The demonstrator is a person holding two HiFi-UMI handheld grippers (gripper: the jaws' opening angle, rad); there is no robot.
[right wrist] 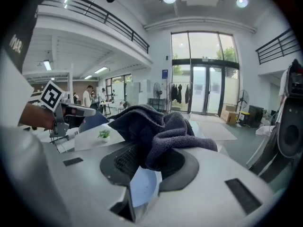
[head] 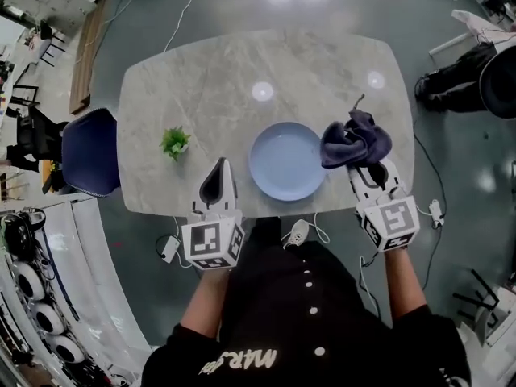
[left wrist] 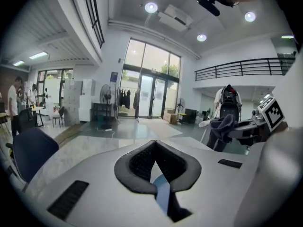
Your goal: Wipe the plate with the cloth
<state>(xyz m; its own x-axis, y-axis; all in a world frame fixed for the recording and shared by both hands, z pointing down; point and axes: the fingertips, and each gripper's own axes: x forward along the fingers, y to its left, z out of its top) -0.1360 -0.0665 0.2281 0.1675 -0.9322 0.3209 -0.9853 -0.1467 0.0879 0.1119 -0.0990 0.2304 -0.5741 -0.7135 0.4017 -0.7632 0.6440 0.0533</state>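
Surface (head: 242, 79): a grey, marbled top with rounded corners; the plate and the plant stand on it.
Plate (head: 286, 161): light blue and round. It lies flat near the edge of the surface closest to the person, and in the head view it is between the two tongs. A piece of its blue shows through the gap under the pads in both gripper views.
Cloth (head: 355, 139): dark purple-grey and crumpled, pinched in the right tongs. In the head view it hangs at the right rim of the plate and covers a little of that rim. The left gripper view shows the cloth (left wrist: 222, 126) in the air, not lying on the surface.
Right tongs (head: 369, 174): the jaws are pressed on the cloth. In the right gripper view the cloth (right wrist: 161, 131) is bunched over the tips of these tongs (right wrist: 149, 162) and folds fall to both sides.
Left tongs (head: 218, 176): the pads are pressed together at the tips and nothing is between them (left wrist: 155, 150). They are to the left of the plate, over the near edge of the surface, apart from the plate.
Plant (head: 175, 143): small and green, in a pale pot, to the left of the plate and well apart from it.
Chair (head: 89, 151): dark blue, at the left end of the surface.
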